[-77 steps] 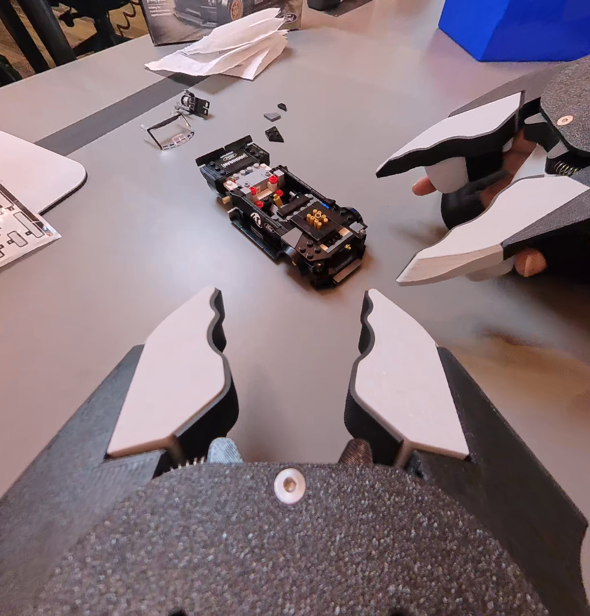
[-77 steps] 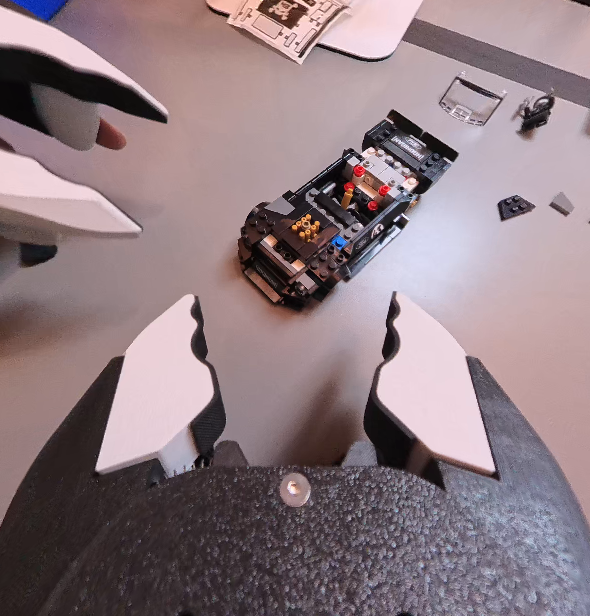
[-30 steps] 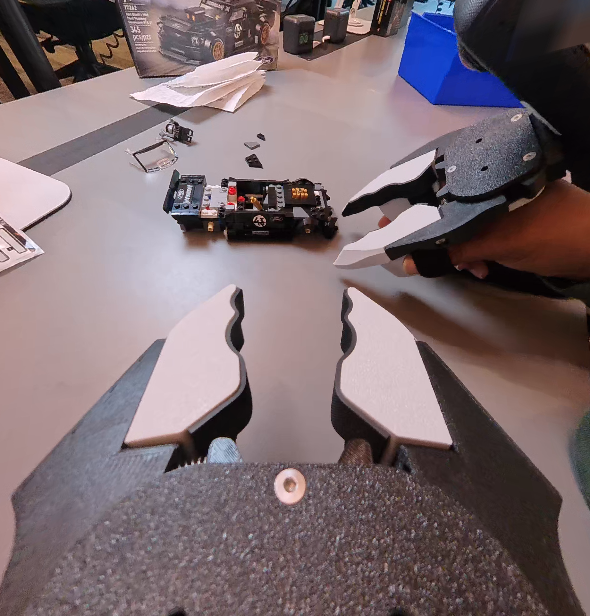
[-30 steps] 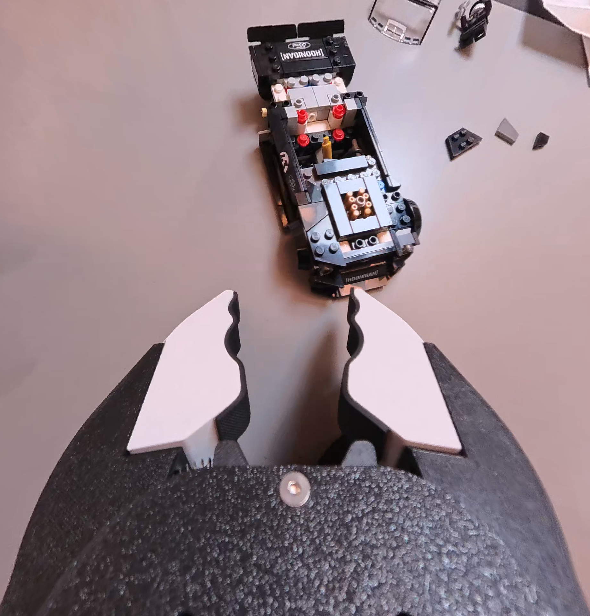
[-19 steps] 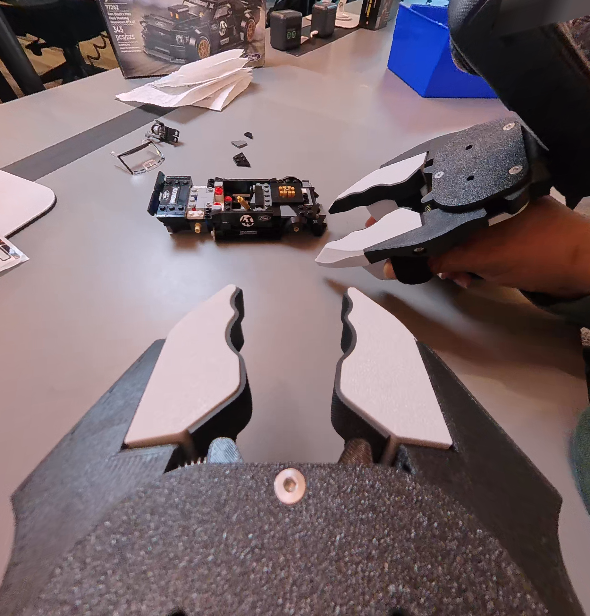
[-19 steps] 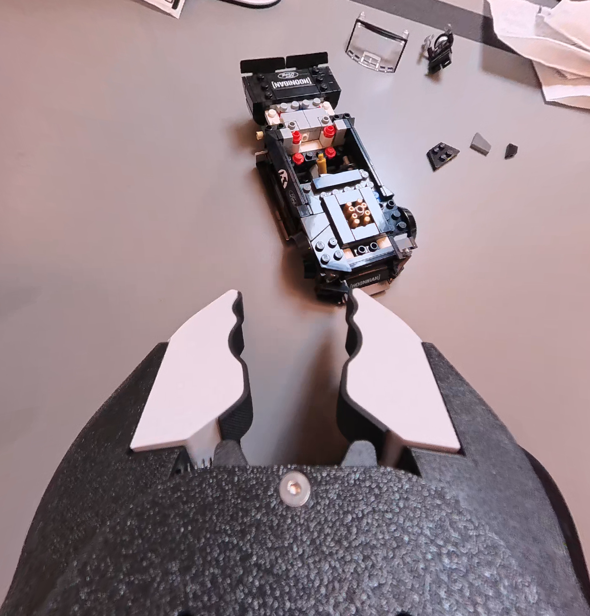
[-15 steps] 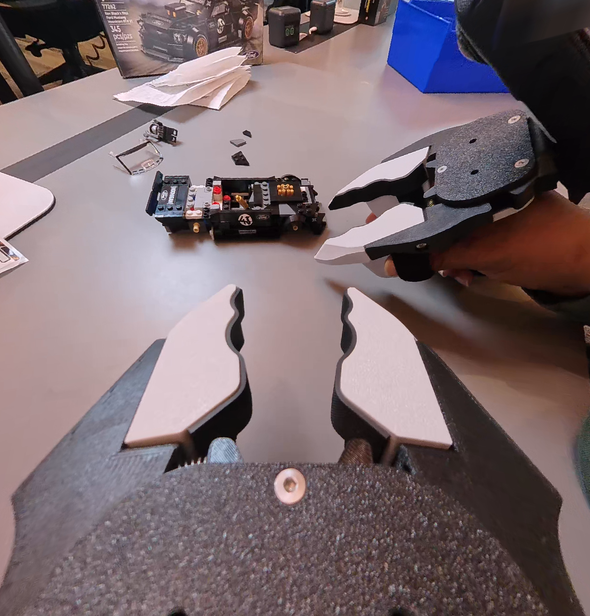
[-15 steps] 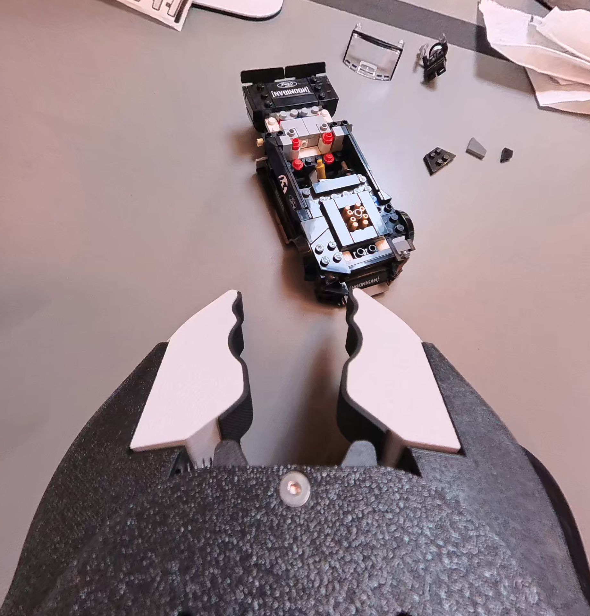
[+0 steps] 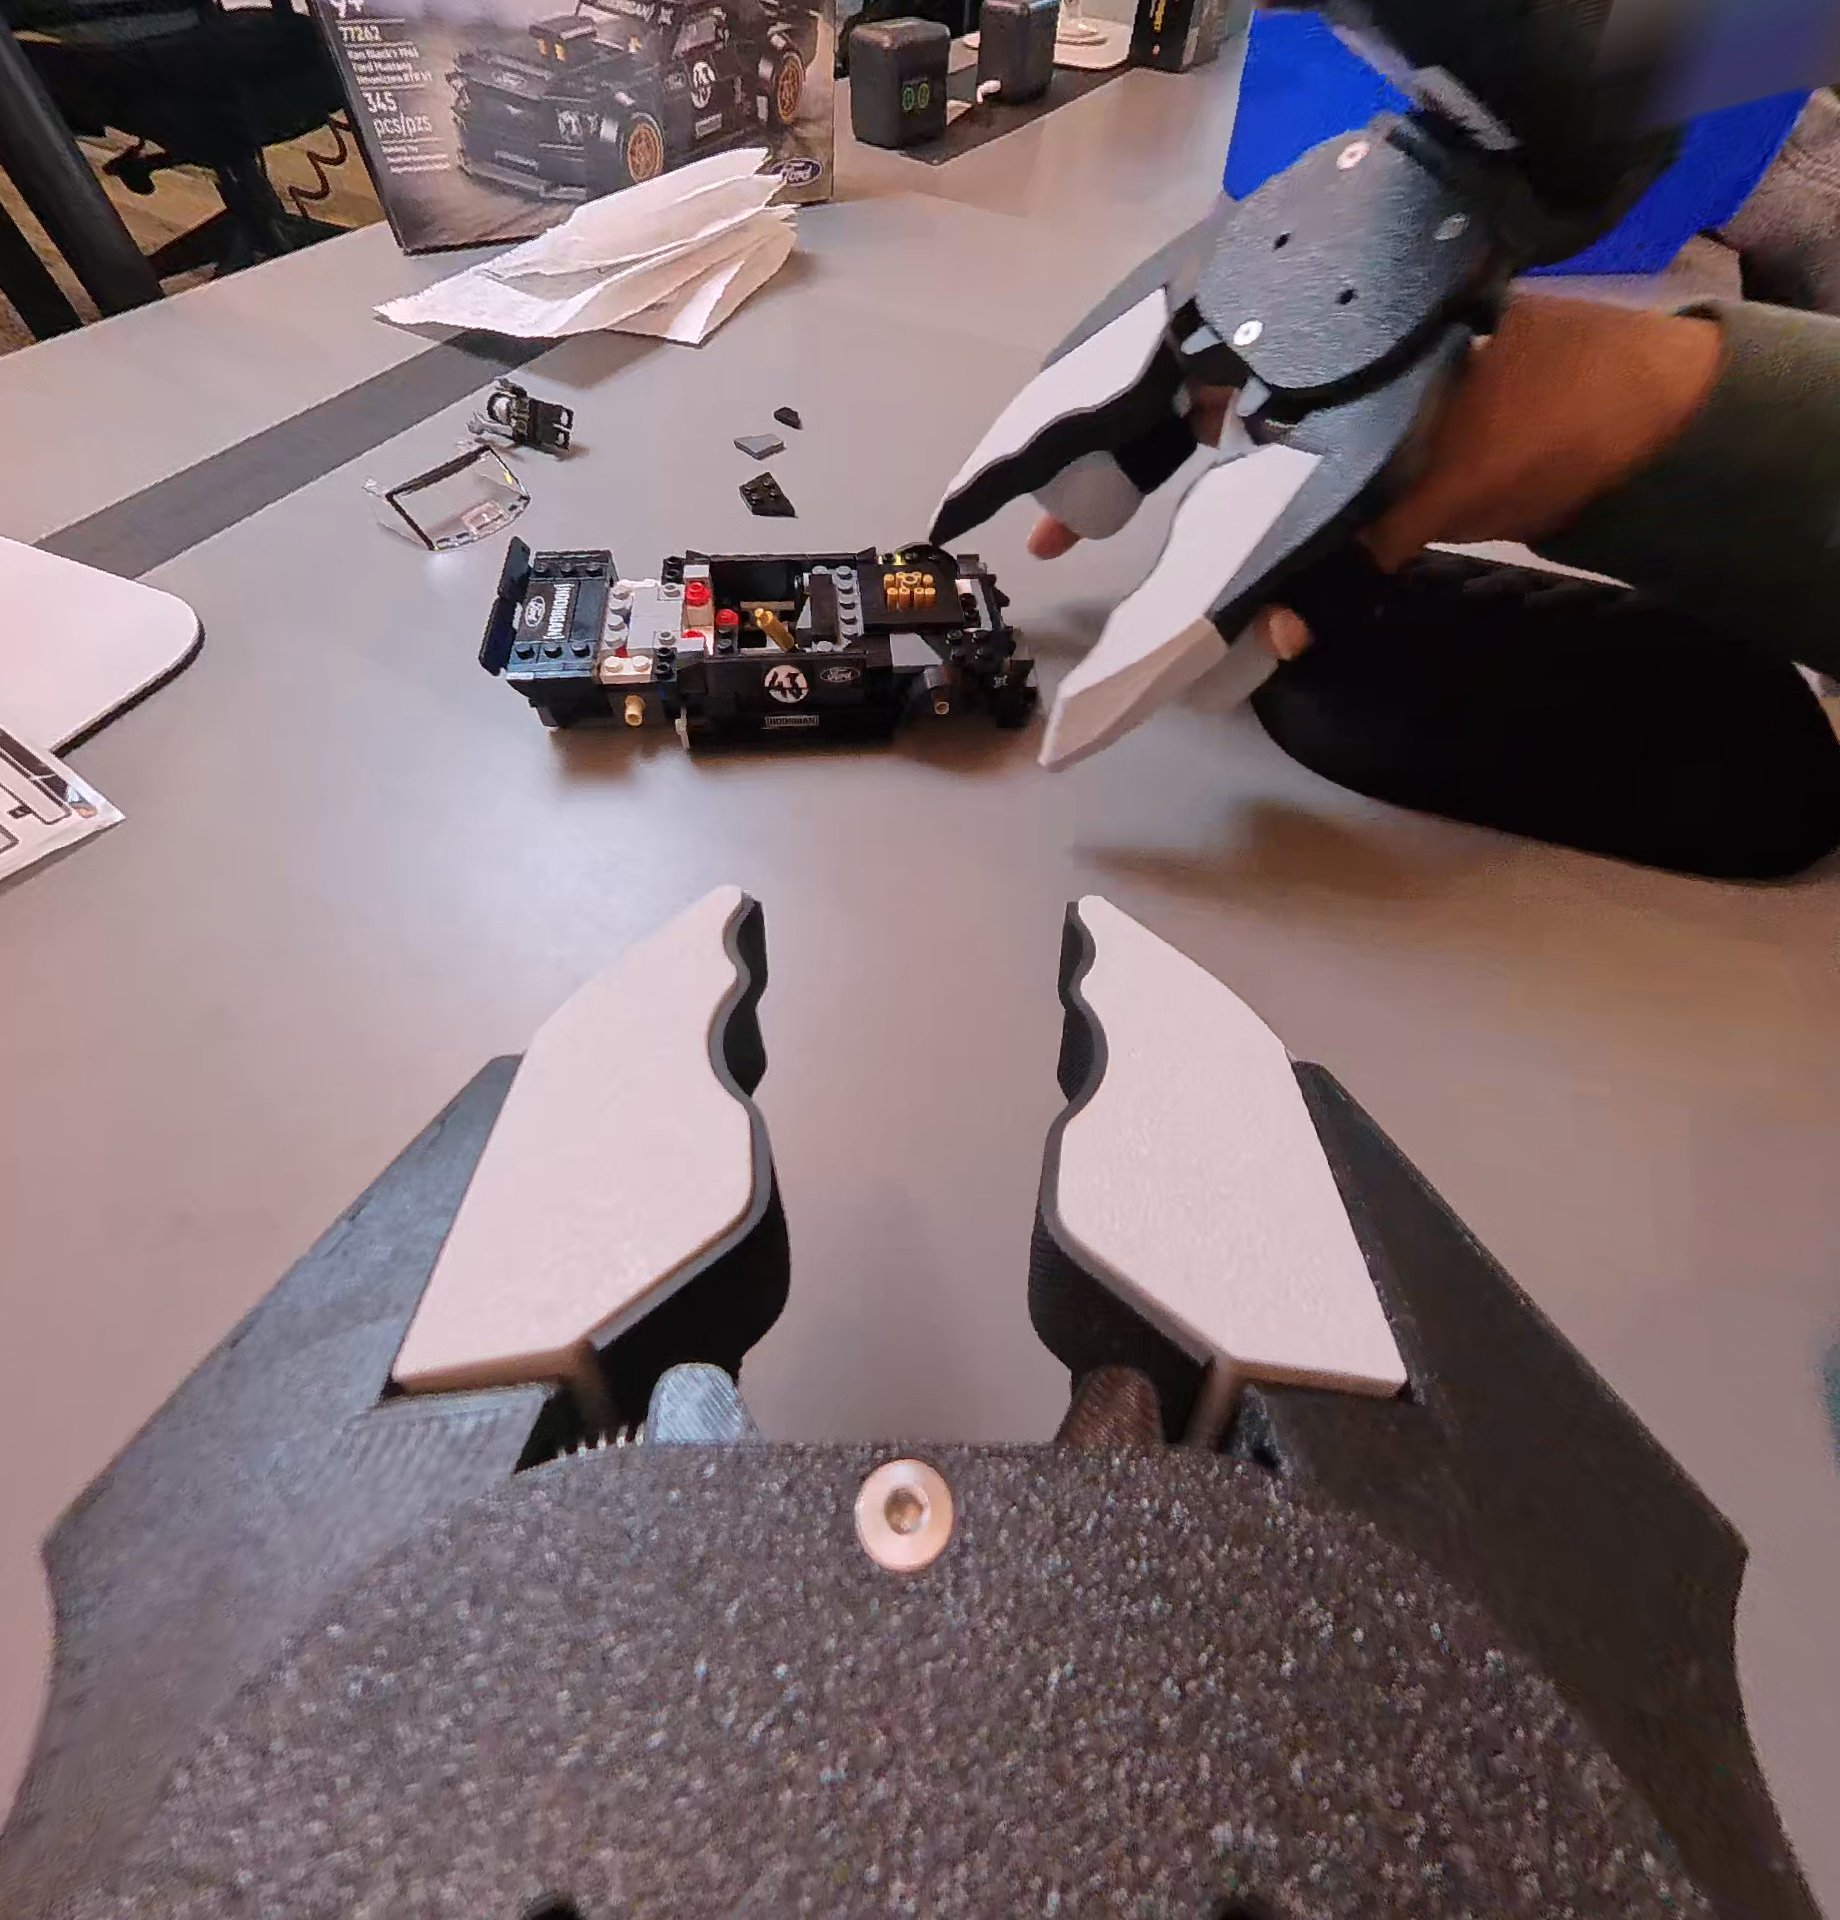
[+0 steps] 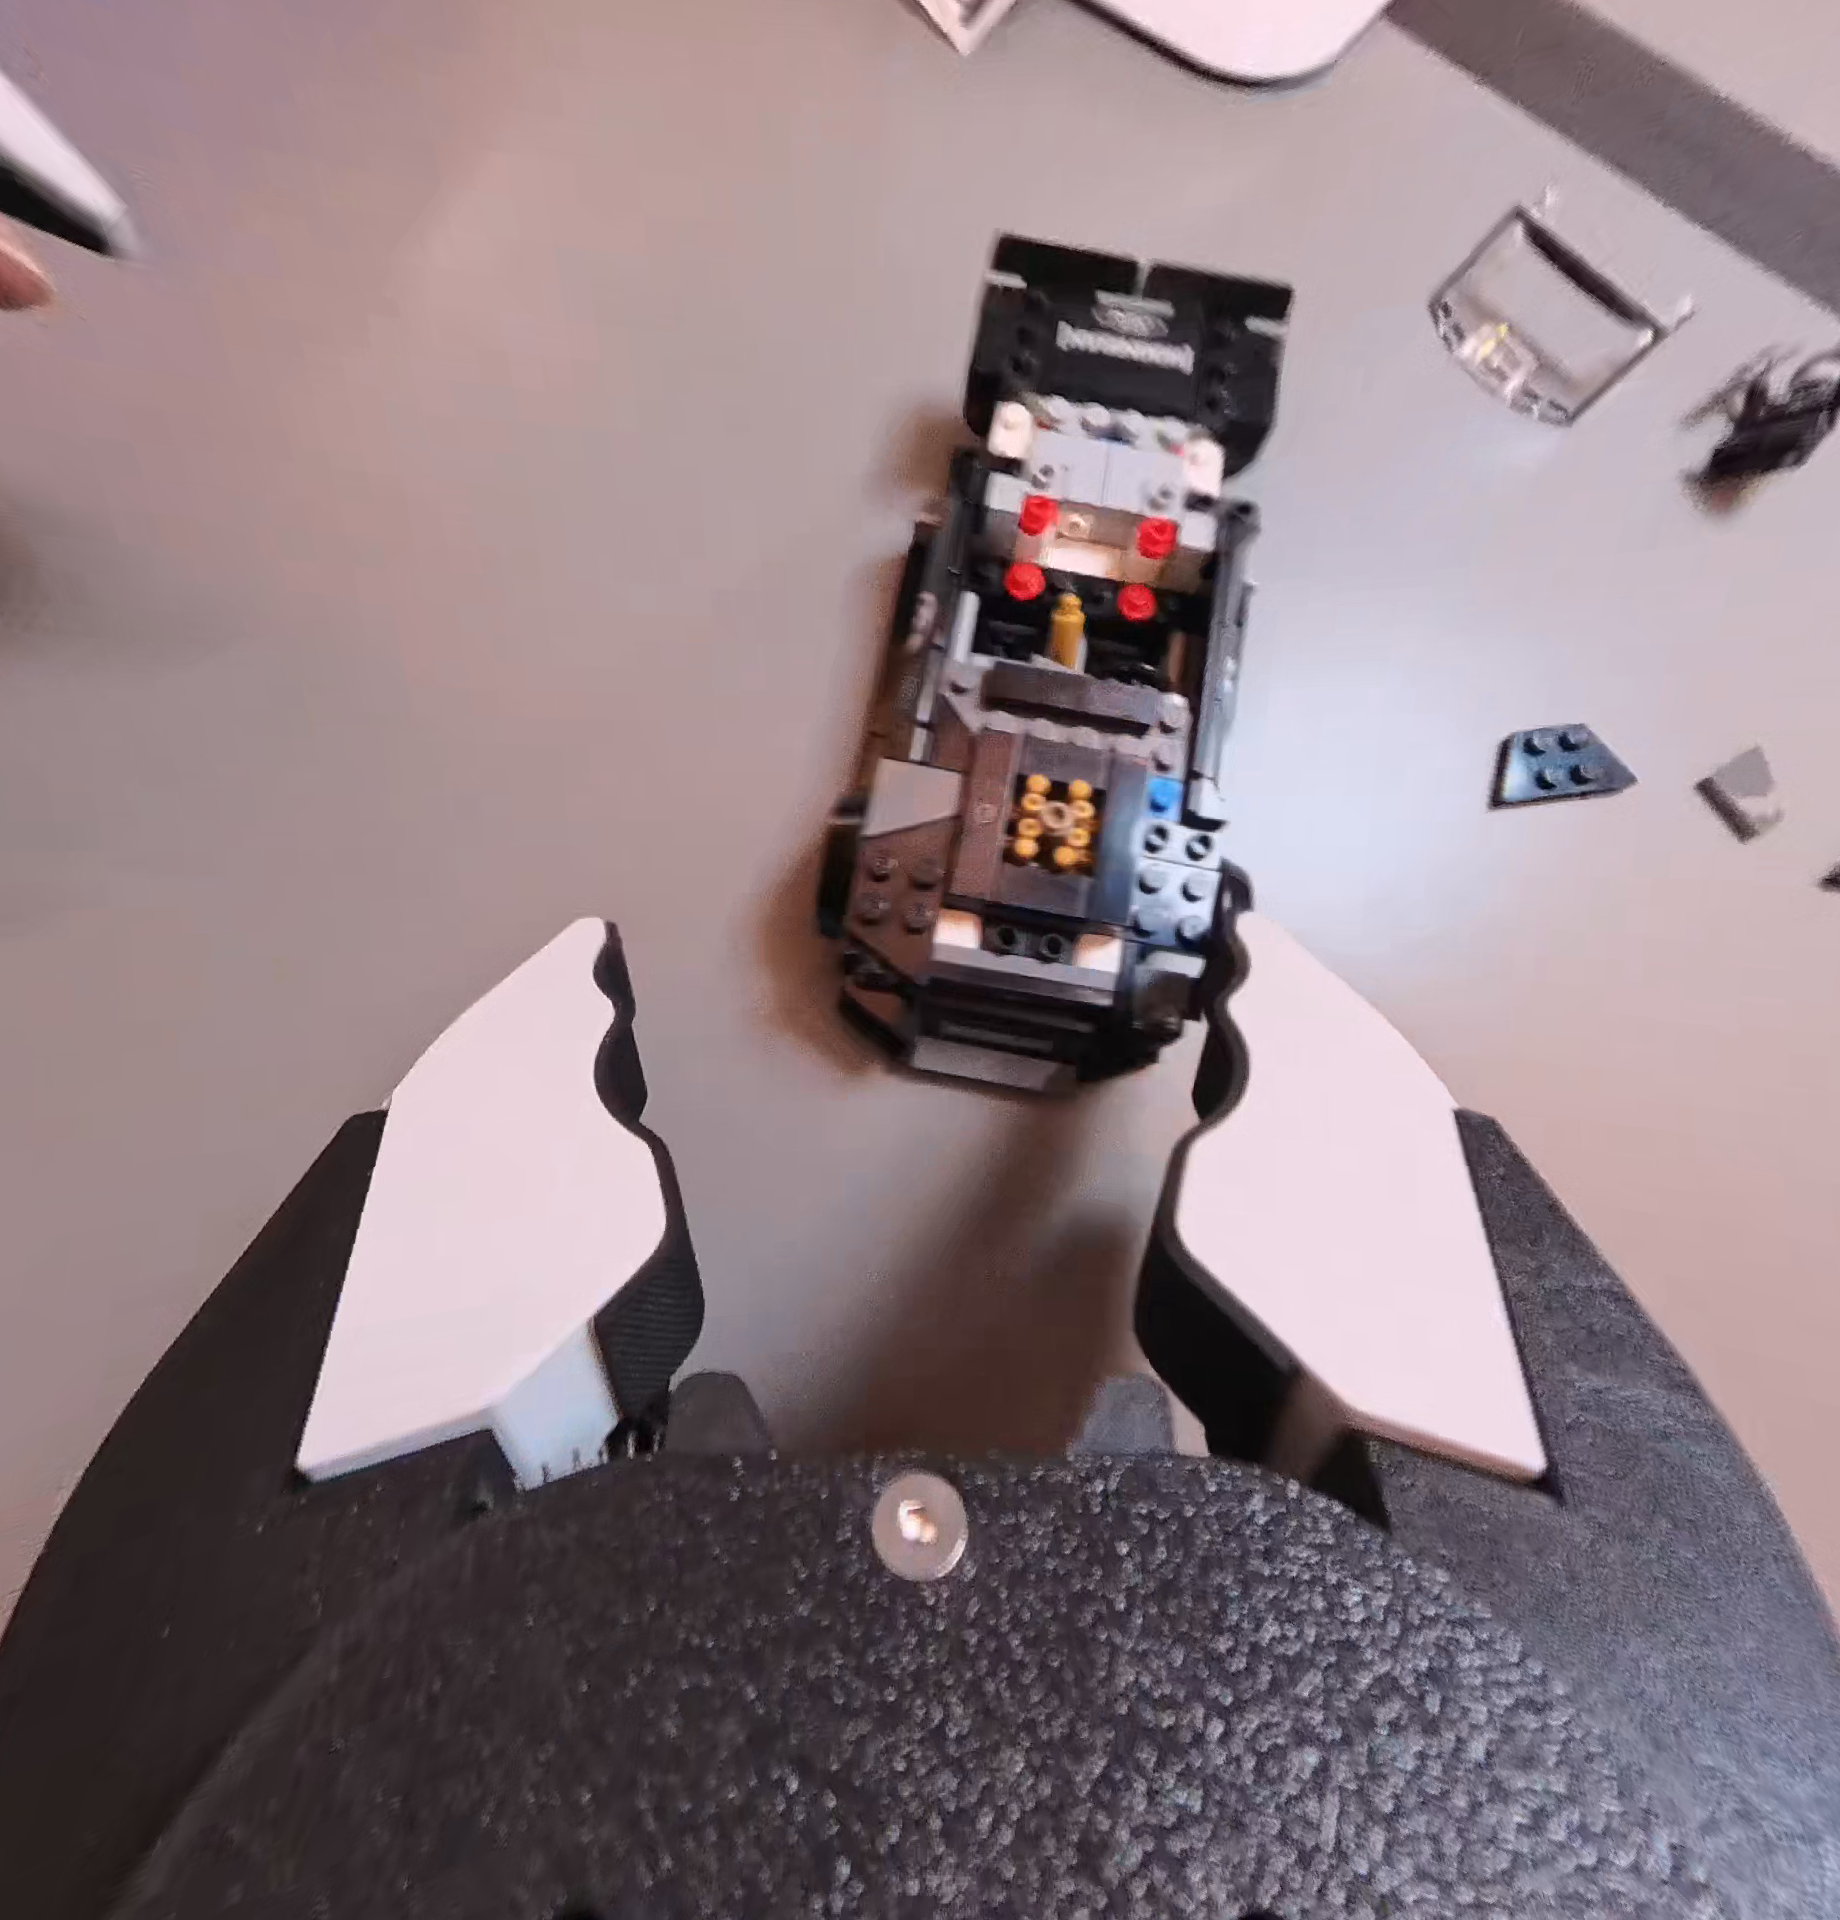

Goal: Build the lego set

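A half-built black lego car (image 9: pixel 760 649) lies on the grey table (image 9: pixel 376 987), with red studs and a gold piece showing in its open top. It also shows in the right wrist view (image 10: pixel 1061 707), nose toward me. My right gripper (image 10: pixel 916 935) is open, its fingers at the car's nose, one fingertip (image 10: pixel 1243 935) beside the front corner. In the left wrist view the right gripper (image 9: pixel 999 623) stands at the car's right end. My left gripper (image 9: pixel 911 904) is open and empty, a short way in front of the car's side.
Behind the car lie a clear windshield piece (image 9: pixel 448 504), a small black assembly (image 9: pixel 526 416), a black wedge plate (image 9: pixel 768 494) and two tiny pieces. Folded white paper (image 9: pixel 625 270) and the set's box (image 9: pixel 573 104) stand at the back, a sticker sheet (image 9: pixel 12 810) at left. To the clear windshield piece (image 9: pixel 448 504): right tips about 20 cm, left tips about 30 cm. Look for it in the right wrist view (image 10: pixel 1514 313) too.
My right gripper has opened wider and moved in, so its fingers now flank the car's nose. My left gripper has come a little closer to the car and stays open.
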Motion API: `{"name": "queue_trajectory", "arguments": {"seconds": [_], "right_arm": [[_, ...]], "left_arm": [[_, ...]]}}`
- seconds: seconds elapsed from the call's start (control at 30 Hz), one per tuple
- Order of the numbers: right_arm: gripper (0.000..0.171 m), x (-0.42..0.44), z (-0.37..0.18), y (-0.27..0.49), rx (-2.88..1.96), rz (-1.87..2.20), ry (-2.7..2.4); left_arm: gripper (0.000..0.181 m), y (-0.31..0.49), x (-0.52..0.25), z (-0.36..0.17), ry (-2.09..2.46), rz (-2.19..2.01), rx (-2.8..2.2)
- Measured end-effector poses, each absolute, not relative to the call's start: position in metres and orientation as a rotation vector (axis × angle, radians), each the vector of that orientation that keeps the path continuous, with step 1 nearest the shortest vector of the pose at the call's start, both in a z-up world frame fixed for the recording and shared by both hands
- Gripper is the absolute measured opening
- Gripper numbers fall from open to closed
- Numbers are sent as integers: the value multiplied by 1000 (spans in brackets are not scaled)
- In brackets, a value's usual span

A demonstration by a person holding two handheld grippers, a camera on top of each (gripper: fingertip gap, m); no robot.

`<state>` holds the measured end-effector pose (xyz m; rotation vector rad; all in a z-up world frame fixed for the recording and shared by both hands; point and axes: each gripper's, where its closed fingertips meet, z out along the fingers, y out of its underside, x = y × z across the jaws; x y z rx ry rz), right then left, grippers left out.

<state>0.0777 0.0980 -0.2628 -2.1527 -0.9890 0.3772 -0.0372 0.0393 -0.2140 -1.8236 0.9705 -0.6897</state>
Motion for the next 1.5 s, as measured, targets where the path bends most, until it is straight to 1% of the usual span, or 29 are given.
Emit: {"name": "queue_trajectory", "arguments": {"seconds": [0.07, 0.13, 0.17, 0.23, 0.3, 0.4, 0.47, 0.5, 0.53, 0.57, 0.6, 0.63, 0.67, 0.93, 1.03, 1.1, 1.3, 1.33, 1.4, 1.5], "right_arm": [[100, 80, -263, 110, -2135, 357, -963], [89, 82, -262, 117, -2138, 304, -929], [86, 83, -263, 121, -2130, 268, -921], [86, 81, -258, 126, -2073, 197, -913], [89, 77, -252, 126, -2027, 196, -928], [106, 83, -261, 128, -2068, 215, -987], [112, 91, -271, 131, -2118, 255, -990], [112, 91, -273, 130, -2140, 301, -977], [109, 89, -274, 129, -2148, 340, -966], [103, 89, -275, 129, -2146, 331, -965], [94, 91, -275, 130, -2142, 284, -967], [88, 89, -275, 131, -2133, 252, -974], [87, 88, -275, 130, -2134, 226, -973], [85, 59, -275, 101, -2189, 117, -962], [88, 50, -274, 92, -2177, 100, -974], [79, 45, -274, 90, -2147, 95, -998], [78, 35, -274, 84, -2123, 131, -1038], [80, 34, -273, 84, -2118, 142, -1046], [84, 30, -264, 84, -2068, 204, -1072], [79, 24, -232, 93, -1918, 294, -1061]], "left_arm": [[53, 42, -39, -216, 971, -666, -1820], [51, 46, -41, -220, 967, -643, -1827], [50, 49, -43, -223, 963, -637, -1838], [48, 52, -44, -228, 953, -636, -1855], [48, 54, -45, -233, 950, -633, -1870], [47, 55, -46, -238, 957, -626, -1886], [47, 55, -46, -239, 960, -626, -1889], [47, 56, -46, -240, 962, -623, -1890], [47, 56, -47, -241, 963, -617, -1893], [47, 57, -47, -242, 963, -611, -1895], [47, 58, -48, -242, 962, -609, -1897], [46, 59, -49, -243, 957, -608, -1899], [46, 60, -50, -243, 952, -609, -1900], [46, 64, -53, -247, 934, -609, -1924], [46, 64, -54, -249, 937, -610, -1929], [46, 63, -53, -249, 943, -608, -1929], [45, 63, -53, -252, 953, -595, -1935], [45, 64, -54, -252, 948, -594, -1933], [42, 68, -55, -247, 927, -591, -1907], [28, 76, -60, -229, 851, -581, -1809]]}}
